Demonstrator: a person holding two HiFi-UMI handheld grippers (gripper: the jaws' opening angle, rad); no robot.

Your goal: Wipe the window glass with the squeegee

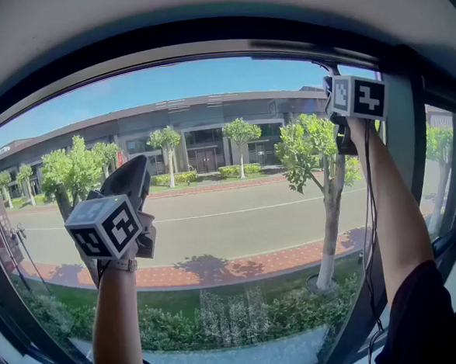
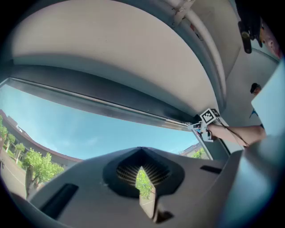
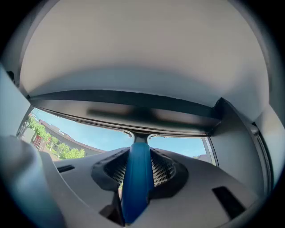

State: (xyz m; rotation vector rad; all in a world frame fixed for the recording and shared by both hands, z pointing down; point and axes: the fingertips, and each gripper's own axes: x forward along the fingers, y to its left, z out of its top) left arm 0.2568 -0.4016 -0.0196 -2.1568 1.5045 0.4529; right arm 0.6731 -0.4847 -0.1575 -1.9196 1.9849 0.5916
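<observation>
The window glass point(image 1: 210, 147) fills the head view, with a street, trees and a building behind it. High at the glass's right, my right gripper point(image 3: 136, 156) is shut on the squeegee's blue handle point(image 3: 136, 182). The squeegee's head point(image 3: 136, 133) sits just under the dark top frame point(image 3: 124, 104). The right gripper's marker cube point(image 1: 358, 97) hides the squeegee in the head view. My left gripper point(image 1: 134, 174) is raised in front of the lower left of the glass. Its jaws point up, closed, with nothing between them point(image 2: 142, 156).
A dark vertical frame post point(image 1: 401, 118) stands right of the right arm, with a narrower pane point(image 1: 443, 162) beyond it. The white ceiling point(image 1: 200, 8) lies above the top frame. A cable point(image 1: 369, 230) hangs along the right forearm.
</observation>
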